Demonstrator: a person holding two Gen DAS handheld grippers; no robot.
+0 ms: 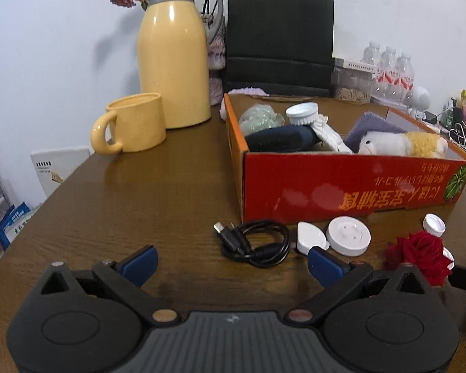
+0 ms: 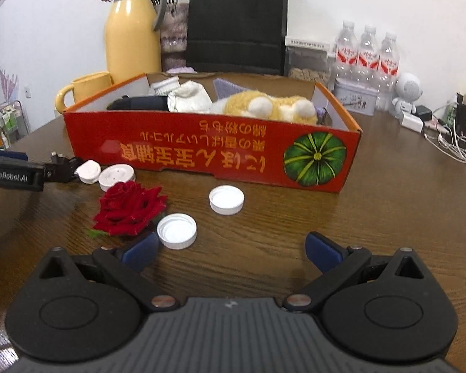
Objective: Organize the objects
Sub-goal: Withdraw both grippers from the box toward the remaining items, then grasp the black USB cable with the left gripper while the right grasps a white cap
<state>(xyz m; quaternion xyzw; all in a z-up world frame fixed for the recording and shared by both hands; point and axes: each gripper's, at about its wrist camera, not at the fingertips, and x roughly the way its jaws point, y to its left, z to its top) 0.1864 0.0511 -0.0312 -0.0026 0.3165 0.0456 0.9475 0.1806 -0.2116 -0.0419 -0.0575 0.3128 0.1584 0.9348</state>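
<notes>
A red cardboard box (image 1: 341,186) (image 2: 202,152) on the brown table holds a plush toy (image 2: 270,107), a dark case (image 1: 279,138), a white lid and cloths. In front of it lie a coiled black cable (image 1: 254,244), a white drop-shaped piece (image 1: 310,237), a round white disc (image 1: 348,236), a red rose (image 2: 129,208) (image 1: 419,253) and two white caps (image 2: 177,230) (image 2: 226,199). My left gripper (image 1: 233,264) is open just short of the cable. My right gripper (image 2: 231,250) is open, its left fingertip beside the nearer cap. The left gripper's side (image 2: 15,175) shows in the right wrist view.
A yellow thermos jug (image 1: 174,62) and yellow mug (image 1: 133,124) stand back left. Behind the box are a black paper bag (image 2: 236,21), water bottles (image 2: 368,52), a tin, a small white robot figure (image 2: 407,93) and tangled chargers (image 2: 444,136) at far right.
</notes>
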